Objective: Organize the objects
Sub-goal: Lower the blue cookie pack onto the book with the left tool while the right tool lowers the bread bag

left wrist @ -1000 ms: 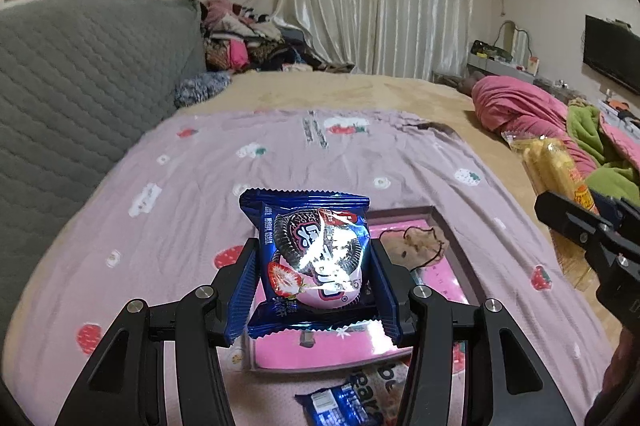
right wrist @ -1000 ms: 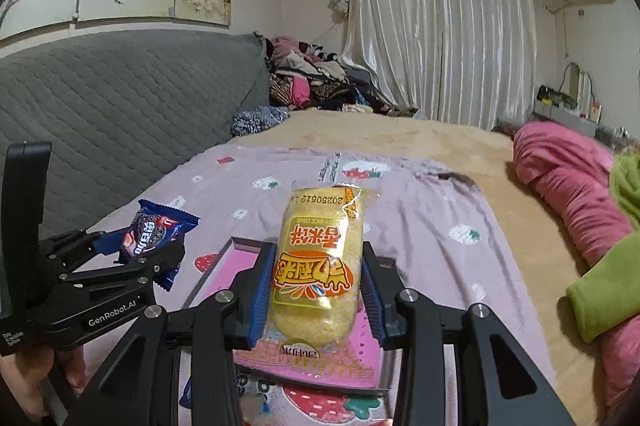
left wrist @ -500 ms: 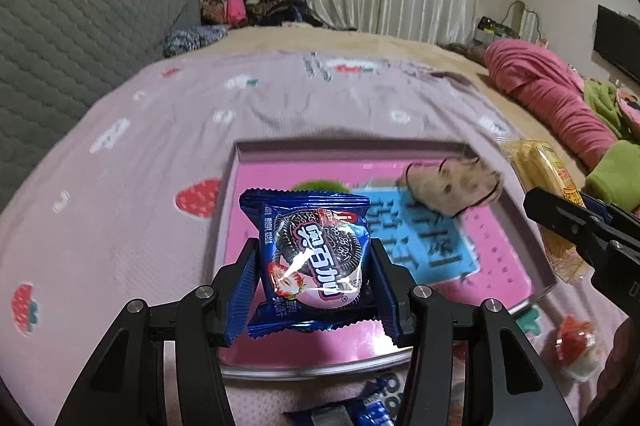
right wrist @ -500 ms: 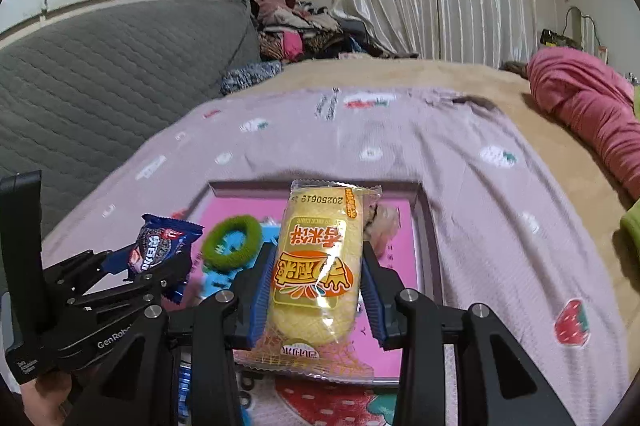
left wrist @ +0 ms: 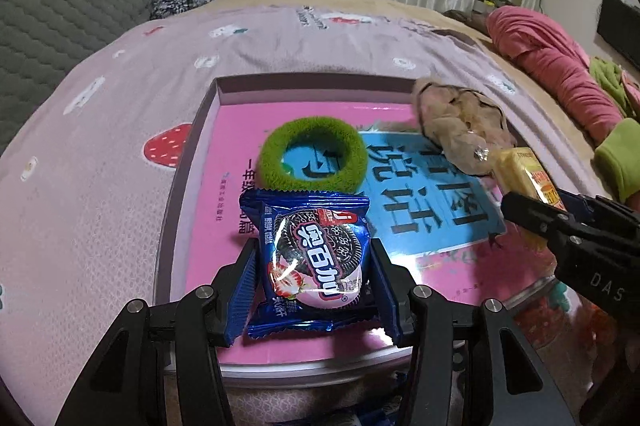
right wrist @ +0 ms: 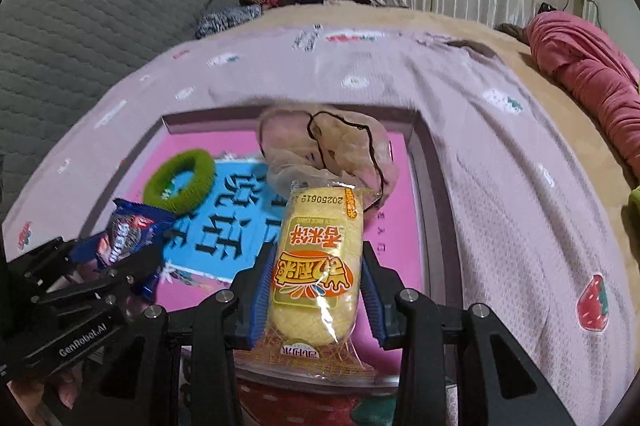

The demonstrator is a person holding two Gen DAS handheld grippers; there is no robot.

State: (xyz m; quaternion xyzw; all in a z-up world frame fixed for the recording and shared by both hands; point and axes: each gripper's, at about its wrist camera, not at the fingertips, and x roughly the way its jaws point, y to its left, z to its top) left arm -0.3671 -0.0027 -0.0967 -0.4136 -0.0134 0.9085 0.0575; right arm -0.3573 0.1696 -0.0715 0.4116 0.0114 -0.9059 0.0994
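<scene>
- The left wrist view shows the left gripper (left wrist: 312,266) from behind, its jaws closed on a blue cookie packet (left wrist: 310,258) printed with a dark sandwich cookie and a strawberry; the packet stands upright between the blue pads, over the near part of the pink tray (left wrist: 192,145).
- The same view shows the right gripper (left wrist: 560,226) only from the side, at the right edge, with the top of the yellow rice cake packet (left wrist: 524,173) sticking out of it.
- The right wrist view shows the right gripper (right wrist: 316,290) from behind: its jaws grip the rice cake packet (right wrist: 316,266) at its sides, the packet upright, its printed date at the top, hanging over the tray's (right wrist: 420,153) near edge.
- In that view the left gripper (right wrist: 100,266) appears at the lower left with the cookie packet (right wrist: 128,234) seen edge-on, and part of a hand (right wrist: 44,390) under it.
- Both views show a green fuzzy hair ring (left wrist: 312,153) lying flat inside the tray on its blue printed panel, and a beige crumpled pouch (left wrist: 460,121) at the tray's far right part, touching the far rim.
- The rice cake packet's top lies just in front of the pouch (right wrist: 328,141); whether they touch cannot be told.
- The tray sits on a lilac strawberry-print bedspread (left wrist: 120,105); a grey quilted headboard (right wrist: 100,13) stands at the left.
</scene>
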